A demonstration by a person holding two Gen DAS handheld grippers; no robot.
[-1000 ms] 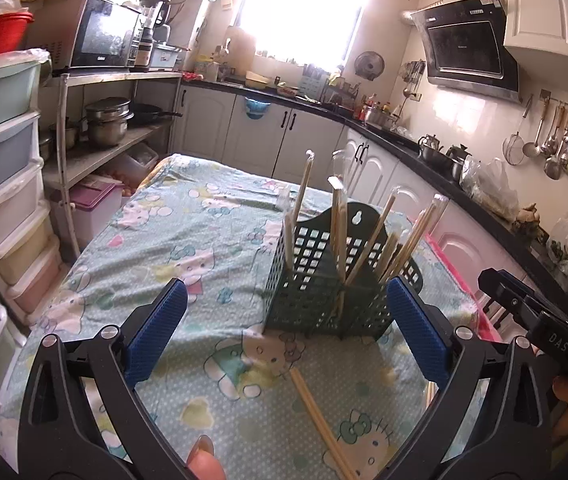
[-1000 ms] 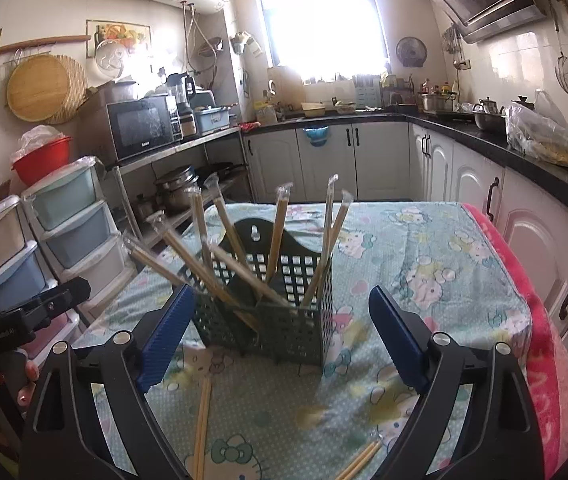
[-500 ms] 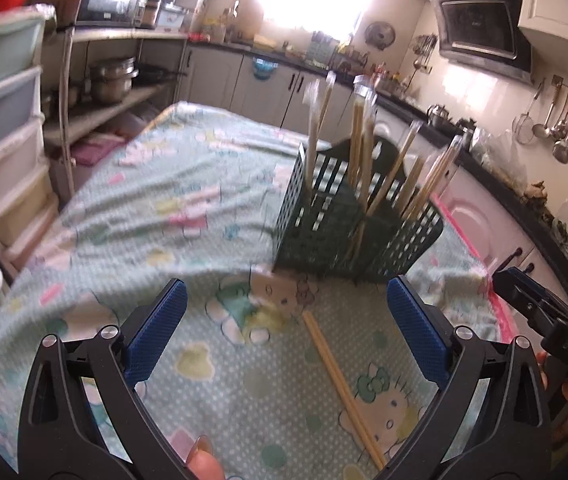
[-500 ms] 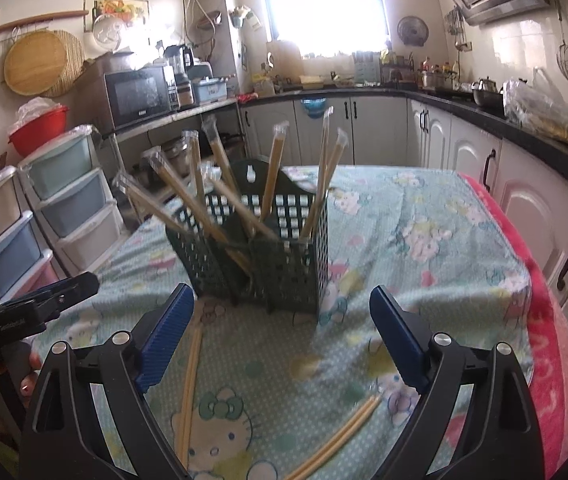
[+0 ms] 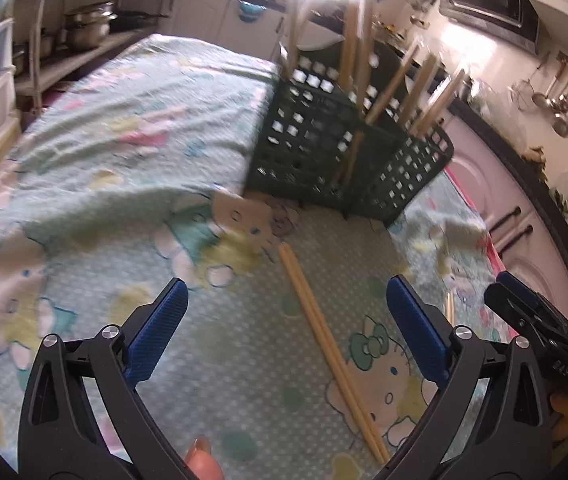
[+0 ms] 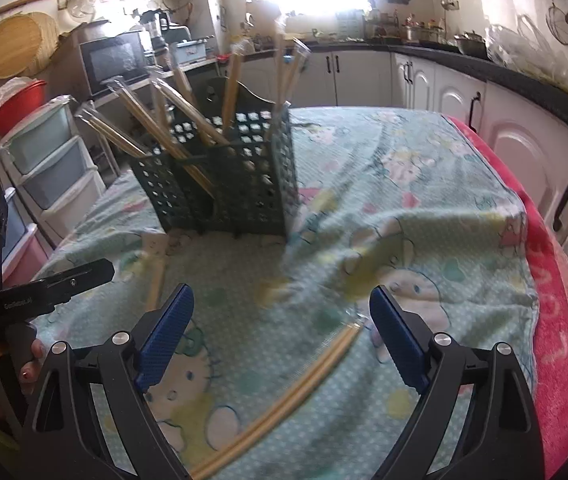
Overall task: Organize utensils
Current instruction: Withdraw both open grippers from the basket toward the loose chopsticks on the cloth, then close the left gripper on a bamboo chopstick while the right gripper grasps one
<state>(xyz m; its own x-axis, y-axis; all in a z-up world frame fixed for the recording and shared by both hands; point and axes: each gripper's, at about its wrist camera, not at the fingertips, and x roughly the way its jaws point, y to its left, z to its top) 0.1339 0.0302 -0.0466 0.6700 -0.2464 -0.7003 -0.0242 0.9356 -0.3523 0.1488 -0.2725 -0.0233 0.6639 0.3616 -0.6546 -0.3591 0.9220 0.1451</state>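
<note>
My left gripper [image 5: 285, 322] and right gripper [image 6: 282, 330] both stand spread and empty, and since a second ago each has dipped toward its own wrapped chopstick pair [image 5: 329, 344] [image 6: 303, 384] lying loose between the jaws, so a pickup looks near. Beyond stands the green lattice utensil basket [image 6: 236, 184], already bristling with chopsticks, on the cartoon-cat tablecloth [image 6: 423, 208] in a sunlit kitchen.
</note>
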